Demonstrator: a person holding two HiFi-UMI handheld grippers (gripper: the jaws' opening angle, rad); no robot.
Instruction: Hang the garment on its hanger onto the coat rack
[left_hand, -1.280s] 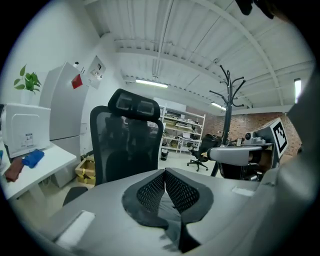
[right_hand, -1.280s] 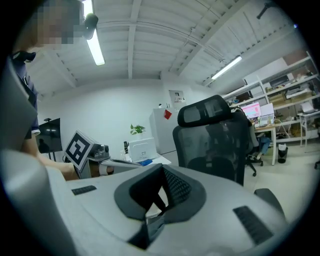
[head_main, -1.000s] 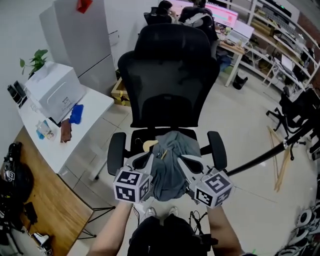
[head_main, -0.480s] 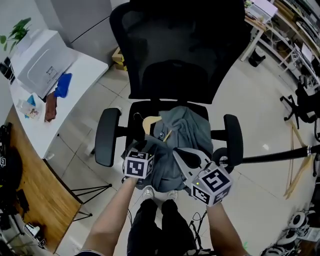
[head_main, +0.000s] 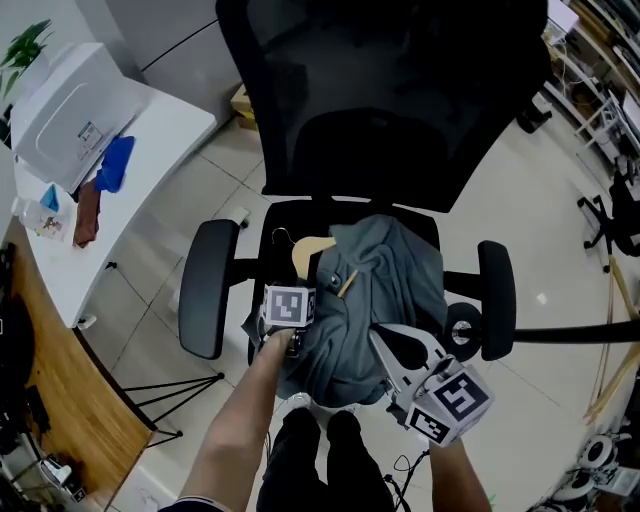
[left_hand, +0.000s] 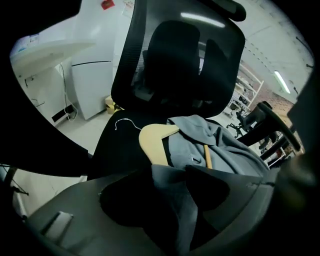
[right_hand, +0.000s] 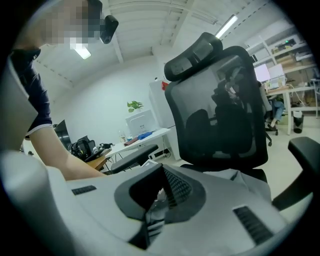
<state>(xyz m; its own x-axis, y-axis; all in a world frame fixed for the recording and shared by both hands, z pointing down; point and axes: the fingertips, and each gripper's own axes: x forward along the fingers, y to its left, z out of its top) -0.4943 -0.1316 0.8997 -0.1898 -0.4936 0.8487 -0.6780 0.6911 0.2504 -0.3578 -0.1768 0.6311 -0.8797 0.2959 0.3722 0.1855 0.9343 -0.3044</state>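
Observation:
A grey garment lies crumpled on a wooden hanger on the seat of a black office chair. The hanger's wire hook points to the seat's left. My left gripper sits at the garment's left edge, marker cube on top. Its jaws are opening, with a fold of the grey fabric between them. My right gripper is at the garment's near right edge, shut and empty; in its own view the right gripper points at the chair back.
Chair armrests flank the seat. A dark pole runs off to the right. A white table at the left carries a white box and a blue cloth. A wooden desk is at the lower left.
The head view has closed in on the seat. My left gripper moved forward along the garment's left edge toward the hanger. The right gripper has dropped back to the lower right.

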